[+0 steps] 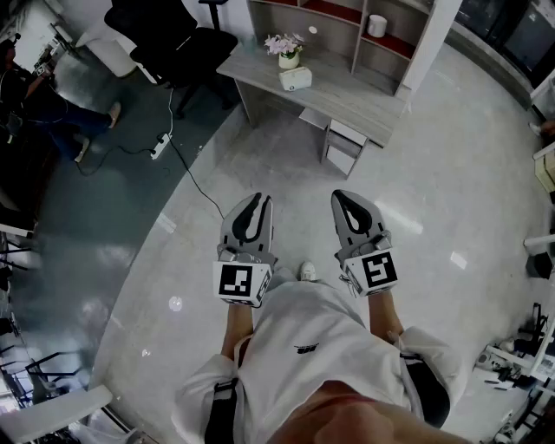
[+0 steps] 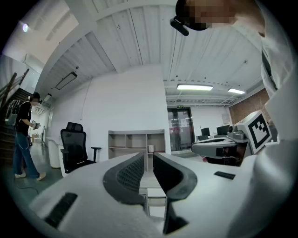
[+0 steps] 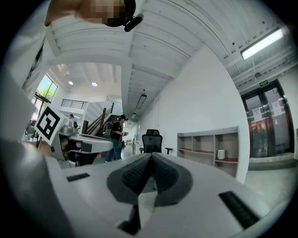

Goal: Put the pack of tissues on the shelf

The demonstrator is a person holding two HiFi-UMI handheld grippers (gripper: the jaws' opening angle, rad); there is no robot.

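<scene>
Pack of tissues [image 1: 295, 79]: lies on the desk [image 1: 351, 102], in the half toward the desk's left end as the head view shows it, between the back and front edges. No gripper touches it.
Flower pot [image 1: 288, 52]: stands just behind the pack, toward the desk's back edge, with pale blooms upright.
Shelf [image 1: 345, 19]: rises along the desk's back edge and has open compartments with reddish floors. It also shows far ahead in the left gripper view [image 2: 136, 143] and the right gripper view [image 3: 207, 146].
White thing in the shelf [image 1: 376, 25]: sits in a right-hand compartment. It is perhaps a cup or a roll, too small to tell.
Left gripper [image 1: 258, 199]: held over the pale floor, well apart from the desk and pointing toward it. In its own view [image 2: 148, 163] the ribbed pads stand a narrow slit apart with nothing between them.
Right gripper [image 1: 343, 196]: held beside the left one at the same height. In its own view [image 3: 151, 160] the pads are pressed together at the tips and hold nothing.
Office chair [image 1: 178, 39]: black, near the desk's left end.
Power strip [image 1: 159, 146]: on the floor in front of the chair, with its cable trailing across the floor.
</scene>
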